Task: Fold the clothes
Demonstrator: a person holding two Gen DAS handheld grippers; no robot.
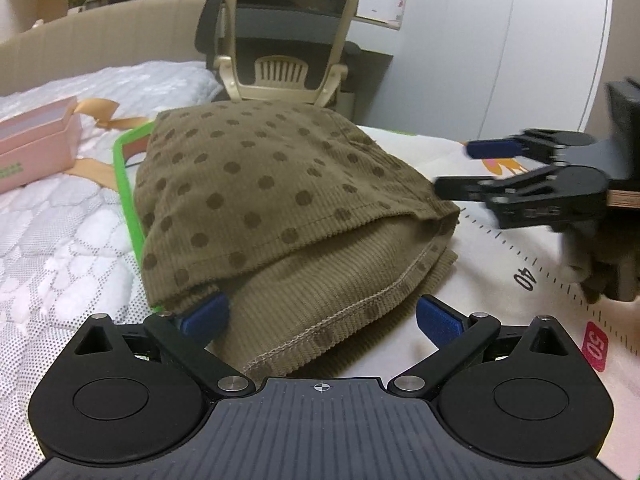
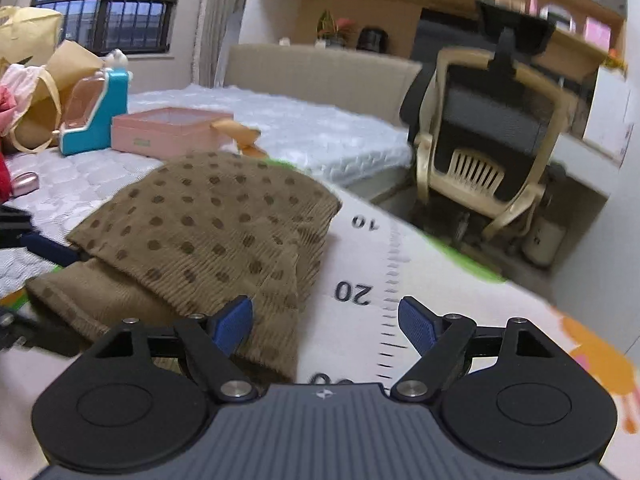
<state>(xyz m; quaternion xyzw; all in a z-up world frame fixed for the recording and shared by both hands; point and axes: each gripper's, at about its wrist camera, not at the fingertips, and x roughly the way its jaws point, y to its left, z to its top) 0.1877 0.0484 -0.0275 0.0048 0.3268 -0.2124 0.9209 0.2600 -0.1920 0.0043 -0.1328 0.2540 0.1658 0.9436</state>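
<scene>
jaws: both yours spread wide, gripping nothing | left gripper [image 1: 322, 316] at hem of folded brown polka-dot corduroy garment [image 1: 280, 200] | right gripper [image 2: 326, 322] beside it, over white ruler-marked mat [image 2: 420, 280]

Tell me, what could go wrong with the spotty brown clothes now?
The folded brown polka-dot corduroy garment puffs up and its top layer gapes at the near edge, so it might spring open. Both claws are open, the left claw and right claw, so nothing pins it. Nudging could slide it off the white ruler-marked mat.

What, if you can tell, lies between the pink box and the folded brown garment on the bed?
In the left wrist view, a tan ribbon and the mat's green edge lie between the pink box and the garment.
</scene>
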